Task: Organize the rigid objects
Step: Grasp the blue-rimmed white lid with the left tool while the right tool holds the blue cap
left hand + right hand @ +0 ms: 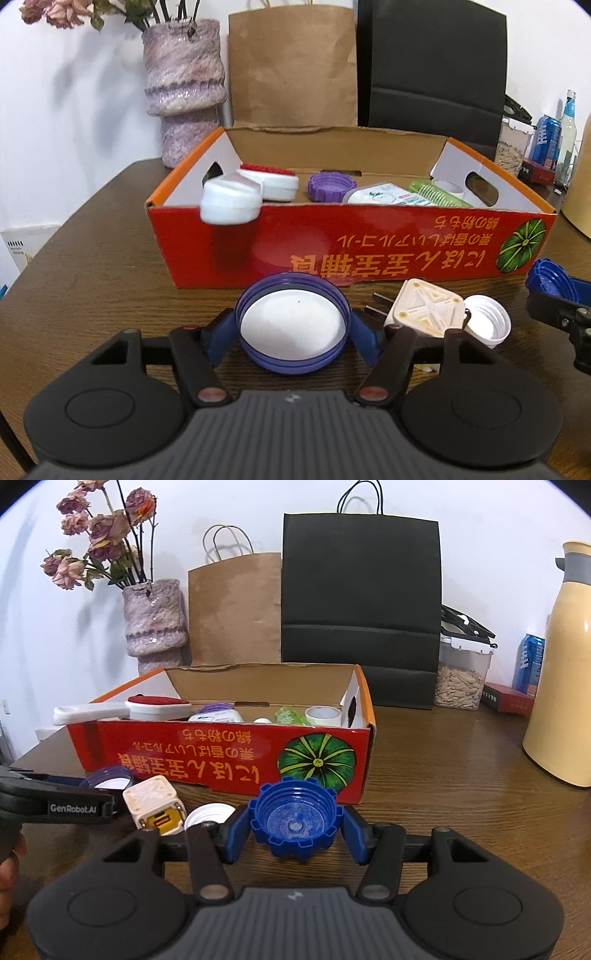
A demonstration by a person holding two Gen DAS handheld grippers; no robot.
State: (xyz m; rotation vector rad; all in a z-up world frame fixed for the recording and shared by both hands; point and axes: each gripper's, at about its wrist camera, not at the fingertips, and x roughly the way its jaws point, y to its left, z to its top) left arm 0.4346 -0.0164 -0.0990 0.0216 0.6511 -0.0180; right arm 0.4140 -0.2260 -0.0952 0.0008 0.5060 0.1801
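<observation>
My left gripper point(293, 330) is shut on a wide purple lid with a white liner point(291, 325), in front of the red cardboard box point(369, 240). My right gripper point(295, 829) is shut on a blue toothed cap point(295, 819), near the box's right front corner point(364, 760). A cream plug adapter point(424, 312) and a white cap point(487, 323) lie on the table between the grippers; they also show in the right wrist view, adapter point(153, 805) and cap point(208, 814). The box holds a white lint brush point(258, 184), a purple cap point(330, 186) and several other items.
A purple vase with dried flowers point(155, 620), a brown paper bag point(236, 605) and a black bag point(362, 605) stand behind the box. A cream thermos point(565, 672), a seed jar point(461, 672) and a blue can point(530, 661) stand at the right on the wooden table point(443, 768).
</observation>
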